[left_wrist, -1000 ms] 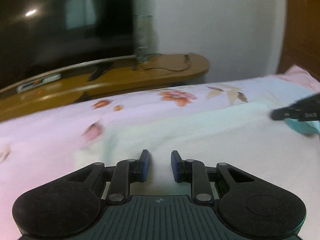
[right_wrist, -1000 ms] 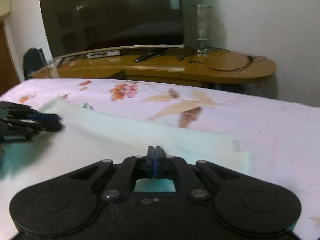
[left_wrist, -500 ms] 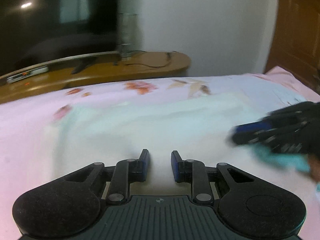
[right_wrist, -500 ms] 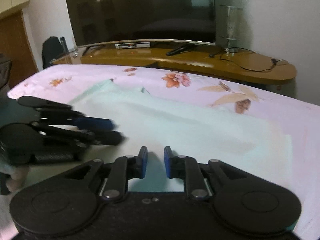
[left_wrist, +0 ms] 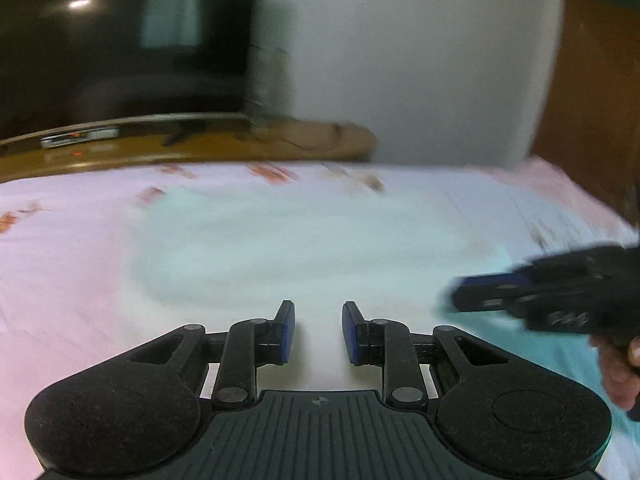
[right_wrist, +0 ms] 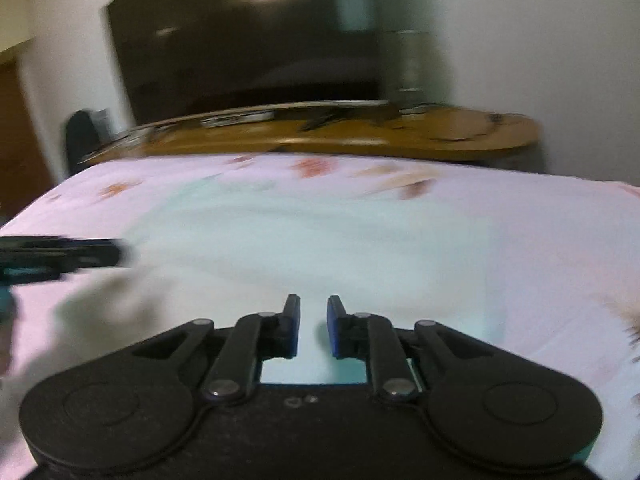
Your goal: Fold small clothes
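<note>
A pale mint-green garment (left_wrist: 300,240) (right_wrist: 320,240) lies spread flat on a pink floral bedsheet (left_wrist: 60,240) (right_wrist: 560,220). My left gripper (left_wrist: 318,308) hovers over its near part, jaws apart, nothing between the blue pads. My right gripper (right_wrist: 313,300) is also open over the cloth's near edge, with mint fabric showing below it and no cloth pinched. In the left wrist view the right gripper (left_wrist: 472,294) comes in from the right, blurred, with a hand (left_wrist: 618,372) behind it. The left gripper (right_wrist: 108,254) shows at the left edge of the right wrist view.
Beyond the bed's far edge stands a curved wooden TV stand (left_wrist: 200,148) (right_wrist: 440,136) with a large dark television (left_wrist: 100,40) (right_wrist: 240,48). A brown wooden panel (left_wrist: 592,100) rises at the right. Both views are motion-blurred.
The right gripper's jaws went from shut to open. Both grippers swept sideways across the bed, and the garment now sits in the middle of each view.
</note>
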A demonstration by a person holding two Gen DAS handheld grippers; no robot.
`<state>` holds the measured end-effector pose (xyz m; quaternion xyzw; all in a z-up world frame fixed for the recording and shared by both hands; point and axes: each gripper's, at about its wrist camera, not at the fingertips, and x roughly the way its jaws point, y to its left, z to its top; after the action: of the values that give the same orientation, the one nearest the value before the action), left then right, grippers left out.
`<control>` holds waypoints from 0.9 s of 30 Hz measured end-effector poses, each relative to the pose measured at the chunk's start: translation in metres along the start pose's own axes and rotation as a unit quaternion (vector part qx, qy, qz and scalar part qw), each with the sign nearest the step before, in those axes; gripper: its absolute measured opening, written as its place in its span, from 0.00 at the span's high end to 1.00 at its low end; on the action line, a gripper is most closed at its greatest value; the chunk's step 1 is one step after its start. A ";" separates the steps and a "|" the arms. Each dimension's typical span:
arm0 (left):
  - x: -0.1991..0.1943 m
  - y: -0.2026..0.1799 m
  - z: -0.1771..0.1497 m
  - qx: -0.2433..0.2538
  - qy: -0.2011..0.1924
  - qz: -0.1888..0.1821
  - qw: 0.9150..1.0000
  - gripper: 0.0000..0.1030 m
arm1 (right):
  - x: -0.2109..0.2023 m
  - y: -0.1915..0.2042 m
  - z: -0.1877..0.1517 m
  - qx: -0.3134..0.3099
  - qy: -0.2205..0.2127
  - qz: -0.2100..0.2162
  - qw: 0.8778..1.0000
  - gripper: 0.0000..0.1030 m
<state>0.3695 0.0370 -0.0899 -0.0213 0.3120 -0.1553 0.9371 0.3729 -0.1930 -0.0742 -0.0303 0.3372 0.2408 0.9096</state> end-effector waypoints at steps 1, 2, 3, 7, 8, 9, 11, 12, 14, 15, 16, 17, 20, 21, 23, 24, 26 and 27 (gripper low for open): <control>0.005 -0.008 -0.007 0.005 0.013 0.000 1.000 0.76 | 0.002 0.011 -0.005 -0.006 0.004 0.008 1.000 0.84; 0.012 -0.011 -0.015 0.001 0.032 0.000 0.999 0.76 | 0.006 0.019 -0.011 -0.009 0.012 0.014 1.000 0.84; 0.015 -0.012 -0.021 -0.002 0.033 0.005 0.999 0.76 | 0.015 0.028 -0.018 -0.009 0.028 0.014 0.999 0.82; 0.001 -0.004 -0.021 -0.022 0.020 0.009 1.000 0.76 | 0.019 0.037 -0.025 -0.001 0.029 0.006 1.000 0.80; 0.002 -0.001 -0.021 -0.023 0.021 0.017 0.999 0.76 | 0.014 0.038 -0.024 0.008 0.023 0.016 1.000 0.80; 0.003 0.003 -0.024 -0.026 0.026 0.027 0.999 0.76 | 0.011 0.040 -0.022 0.008 0.018 0.022 1.000 0.80; -0.002 0.018 -0.030 -0.050 0.021 0.024 0.998 0.76 | 0.012 0.049 -0.025 -0.020 0.028 0.009 0.999 0.80; -0.009 0.027 -0.034 -0.060 0.019 0.027 0.998 0.76 | 0.015 0.050 -0.029 -0.032 0.038 -0.001 0.999 0.80; -0.019 0.043 -0.040 -0.076 0.016 0.031 0.996 0.76 | 0.008 0.042 -0.034 -0.038 0.035 -0.007 0.999 0.81; -0.020 0.050 -0.042 -0.086 0.014 0.028 0.996 0.76 | 0.000 0.034 -0.037 -0.035 0.036 -0.015 0.999 0.81; -0.022 0.057 -0.045 -0.095 0.011 0.028 0.995 0.76 | -0.009 0.025 -0.041 -0.032 0.036 -0.027 0.998 0.82; -0.027 0.062 -0.049 -0.098 0.008 0.029 0.995 0.76 | -0.017 0.016 -0.045 -0.029 0.036 -0.039 0.998 0.82; -0.038 0.068 -0.058 -0.106 0.001 0.033 0.994 0.76 | -0.047 -0.028 -0.061 0.008 0.035 -0.077 0.996 0.85; -0.037 0.068 -0.059 -0.106 -0.001 0.034 0.994 0.76 | -0.056 -0.044 -0.065 0.035 0.031 -0.074 0.996 0.88; -0.037 0.064 -0.053 -0.112 0.001 0.041 0.993 0.76 | -0.059 -0.054 -0.065 0.057 0.035 -0.077 0.995 0.88; -0.038 0.062 -0.046 -0.118 -0.008 0.045 0.992 0.76 | -0.058 -0.054 -0.061 0.057 0.033 -0.079 0.995 0.88; -0.038 0.058 -0.029 -0.102 -0.029 0.053 0.993 0.76 | -0.058 -0.049 -0.049 0.055 0.008 -0.082 0.995 0.80; -0.033 0.057 -0.019 -0.094 -0.033 0.061 0.993 0.76 | -0.056 -0.047 -0.039 0.051 -0.011 -0.080 0.995 0.79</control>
<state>0.3498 0.1026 -0.0940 -0.0957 0.2945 -0.0665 0.9485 0.3347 -0.2659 -0.0739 -0.0078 0.3353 0.1505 0.9300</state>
